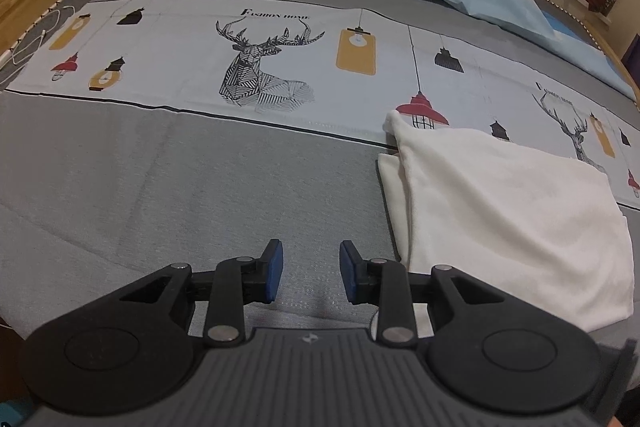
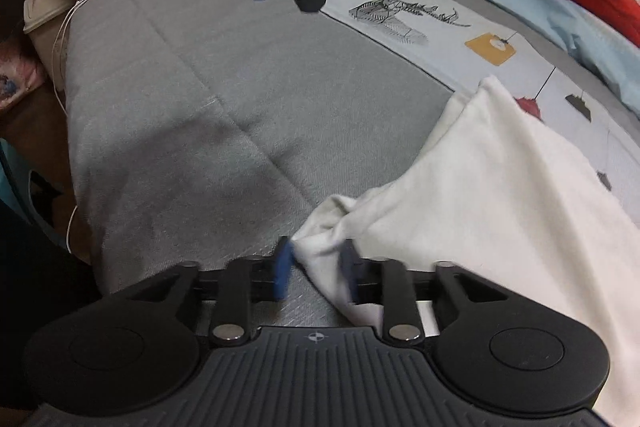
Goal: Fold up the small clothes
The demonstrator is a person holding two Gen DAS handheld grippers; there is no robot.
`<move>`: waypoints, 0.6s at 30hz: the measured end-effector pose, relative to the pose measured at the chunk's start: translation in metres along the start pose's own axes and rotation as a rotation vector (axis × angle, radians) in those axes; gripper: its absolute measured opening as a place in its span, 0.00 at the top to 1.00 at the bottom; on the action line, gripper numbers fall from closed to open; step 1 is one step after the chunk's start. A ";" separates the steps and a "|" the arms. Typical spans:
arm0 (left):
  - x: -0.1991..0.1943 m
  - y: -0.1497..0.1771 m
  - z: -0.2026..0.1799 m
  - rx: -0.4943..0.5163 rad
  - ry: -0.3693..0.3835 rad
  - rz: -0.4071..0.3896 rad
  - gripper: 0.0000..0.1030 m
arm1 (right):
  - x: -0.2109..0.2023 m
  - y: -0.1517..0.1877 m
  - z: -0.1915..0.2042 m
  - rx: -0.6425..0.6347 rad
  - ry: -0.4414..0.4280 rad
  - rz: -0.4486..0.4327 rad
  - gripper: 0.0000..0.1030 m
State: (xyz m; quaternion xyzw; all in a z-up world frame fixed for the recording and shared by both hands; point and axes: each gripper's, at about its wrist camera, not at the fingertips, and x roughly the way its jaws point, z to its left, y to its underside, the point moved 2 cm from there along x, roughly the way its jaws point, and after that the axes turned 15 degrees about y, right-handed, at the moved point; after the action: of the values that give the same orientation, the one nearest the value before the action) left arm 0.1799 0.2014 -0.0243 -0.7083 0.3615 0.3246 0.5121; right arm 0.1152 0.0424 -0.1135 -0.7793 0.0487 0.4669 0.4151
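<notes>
A folded white garment lies on the grey bed cover, its near corner bunched between the fingers of the right gripper, which are clenched on the cloth; the left gripper, at eleven o'clock in the right wrist view, hovers released over bare cover, nothing between its fingers; the pinch looks shallow, so a pull could let the corner slip free, or drag the stacked layers askew.
</notes>
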 end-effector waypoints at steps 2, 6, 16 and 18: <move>0.002 -0.001 0.000 -0.014 0.002 0.005 0.67 | -0.003 -0.003 -0.006 0.024 -0.006 -0.007 0.89; 0.007 -0.004 -0.001 -0.068 0.033 0.004 0.61 | -0.022 -0.009 -0.019 0.079 -0.011 -0.057 0.91; 0.054 -0.002 0.002 -0.327 0.461 0.103 0.19 | -0.087 -0.009 -0.074 0.261 -0.030 -0.179 0.91; 0.071 -0.003 -0.001 -0.354 0.549 0.144 0.18 | -0.097 -0.005 -0.083 0.296 -0.034 -0.199 0.91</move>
State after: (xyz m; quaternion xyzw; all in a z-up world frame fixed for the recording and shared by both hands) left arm 0.2197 0.1882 -0.0812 -0.8199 0.4731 0.2146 0.2405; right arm 0.1203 -0.0416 -0.0175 -0.7029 0.0324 0.4242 0.5701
